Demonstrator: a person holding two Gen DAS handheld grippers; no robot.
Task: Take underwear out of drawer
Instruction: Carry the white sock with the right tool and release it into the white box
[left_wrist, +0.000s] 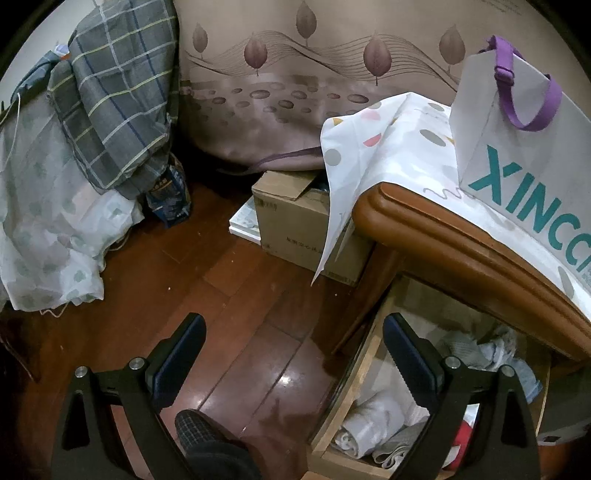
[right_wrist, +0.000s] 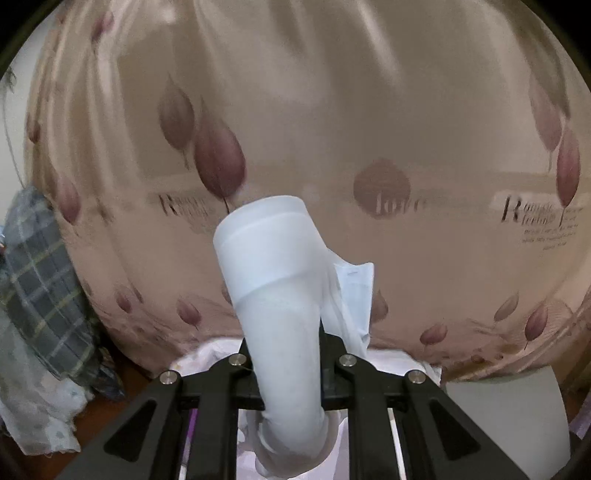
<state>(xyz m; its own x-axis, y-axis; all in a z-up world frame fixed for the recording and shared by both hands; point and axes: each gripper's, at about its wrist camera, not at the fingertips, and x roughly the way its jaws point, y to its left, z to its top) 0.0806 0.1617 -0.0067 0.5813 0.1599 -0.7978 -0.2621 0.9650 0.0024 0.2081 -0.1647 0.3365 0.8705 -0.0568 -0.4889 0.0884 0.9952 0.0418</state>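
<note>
Showing only in left view: open drawer (left_wrist: 373, 354) with folded cloths, left gripper (left_wrist: 293, 354) spread empty above floor. In right view: right gripper (right_wrist: 291, 373) clamped on underwear (right_wrist: 273, 280), white, rolled, raised before curtain (right_wrist: 295, 110).

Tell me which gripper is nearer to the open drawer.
Left. The left gripper hangs open right beside the drawer; the right gripper holds white underwear up before the curtain.

Beside the glossy wooden floor (left_wrist: 236, 314), the drawer (left_wrist: 354, 373) of pale matt wood holds soft cloth, near a matt cardboard box (left_wrist: 291, 225) and smooth paper bag (left_wrist: 517, 147).
</note>
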